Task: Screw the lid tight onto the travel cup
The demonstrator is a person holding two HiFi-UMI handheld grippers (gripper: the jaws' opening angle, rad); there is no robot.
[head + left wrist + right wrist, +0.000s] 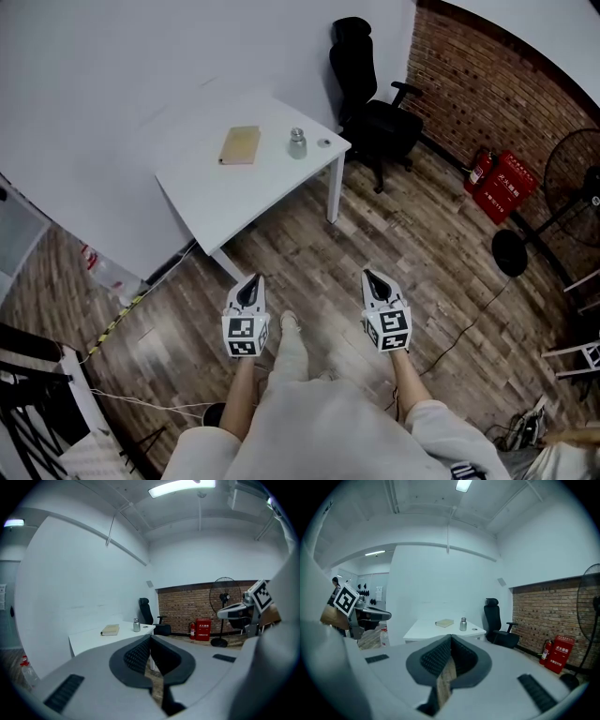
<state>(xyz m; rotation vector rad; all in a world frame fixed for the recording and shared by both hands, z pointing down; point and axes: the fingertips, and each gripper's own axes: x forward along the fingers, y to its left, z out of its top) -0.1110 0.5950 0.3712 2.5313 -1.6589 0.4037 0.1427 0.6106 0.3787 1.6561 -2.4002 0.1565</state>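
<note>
A small metal travel cup (297, 143) stands upright on the white table (216, 192), near its right end. A round lid (323, 142) lies flat on the table just right of it. The cup (136, 625) also shows far off in the left gripper view, and the cup (463, 624) with the lid (475, 629) beside it in the right gripper view. My left gripper (249, 290) and right gripper (376, 283) are held side by side over the wooden floor, well short of the table. Both are shut with nothing between their jaws.
A tan book (240, 144) lies on the table left of the cup. A black office chair (373, 117) stands right of the table. Red fire extinguishers (497, 182) and a standing fan (574, 178) are by the brick wall. A cable (473, 323) runs across the floor.
</note>
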